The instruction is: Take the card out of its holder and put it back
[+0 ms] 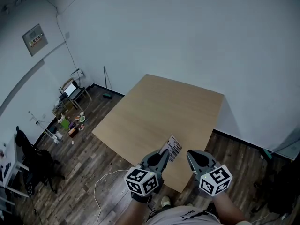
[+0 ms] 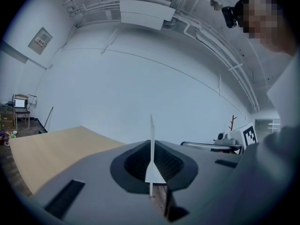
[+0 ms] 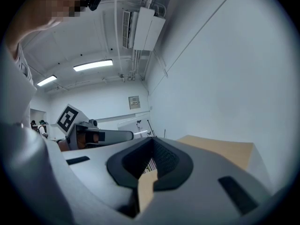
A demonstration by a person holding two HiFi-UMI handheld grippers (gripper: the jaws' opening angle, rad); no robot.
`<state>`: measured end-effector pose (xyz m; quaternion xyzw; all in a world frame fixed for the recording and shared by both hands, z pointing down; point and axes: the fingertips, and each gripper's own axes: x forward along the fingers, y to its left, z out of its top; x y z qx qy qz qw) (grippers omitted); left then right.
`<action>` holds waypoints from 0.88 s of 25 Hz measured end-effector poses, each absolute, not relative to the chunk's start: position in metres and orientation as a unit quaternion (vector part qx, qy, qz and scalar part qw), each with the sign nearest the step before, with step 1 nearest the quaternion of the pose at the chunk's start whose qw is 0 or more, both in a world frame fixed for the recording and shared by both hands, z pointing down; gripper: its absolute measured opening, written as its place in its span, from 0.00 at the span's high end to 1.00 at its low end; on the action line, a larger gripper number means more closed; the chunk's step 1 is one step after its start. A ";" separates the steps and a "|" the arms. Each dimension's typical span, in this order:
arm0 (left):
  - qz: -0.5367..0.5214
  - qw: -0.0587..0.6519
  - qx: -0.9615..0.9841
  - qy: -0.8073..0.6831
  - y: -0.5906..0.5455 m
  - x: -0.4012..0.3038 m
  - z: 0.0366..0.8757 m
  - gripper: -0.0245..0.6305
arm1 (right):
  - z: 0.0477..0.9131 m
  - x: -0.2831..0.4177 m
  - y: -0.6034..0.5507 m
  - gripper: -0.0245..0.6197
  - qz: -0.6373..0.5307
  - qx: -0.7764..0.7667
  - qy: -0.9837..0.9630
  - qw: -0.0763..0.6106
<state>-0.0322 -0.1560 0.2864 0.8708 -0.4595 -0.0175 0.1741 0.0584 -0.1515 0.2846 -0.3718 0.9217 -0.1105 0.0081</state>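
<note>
The left claw (image 1: 163, 157) is clamped on one edge of the printed card (image 1: 174, 148), holding it in the air over the near edge of the worktop (image 1: 154, 111). Just beside it, the right claw (image 1: 193, 156) looks drawn together to a slit, seemingly empty.

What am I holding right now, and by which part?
The left gripper pinches the card by its lower end; the right gripper is shut with nothing in it.

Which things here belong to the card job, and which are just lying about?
Job: card, shut in the left tongs; right tongs, shut; table.
Lying about: laptop, wall sign, white cable on the floor.
</note>
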 end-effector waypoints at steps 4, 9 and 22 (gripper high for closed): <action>-0.015 0.174 0.870 -0.460 -0.154 -0.029 0.288 0.92 | 0.288 0.061 -0.149 0.94 -0.113 -0.370 0.922 0.009; -0.014 0.172 0.871 -0.461 -0.153 -0.029 0.286 0.92 | 0.284 0.060 -0.148 0.94 -0.111 -0.370 0.922 0.009; -0.010 0.160 0.867 -0.472 -0.162 -0.047 0.293 0.92 | 0.289 0.047 -0.157 0.94 -0.112 -0.366 0.924 0.008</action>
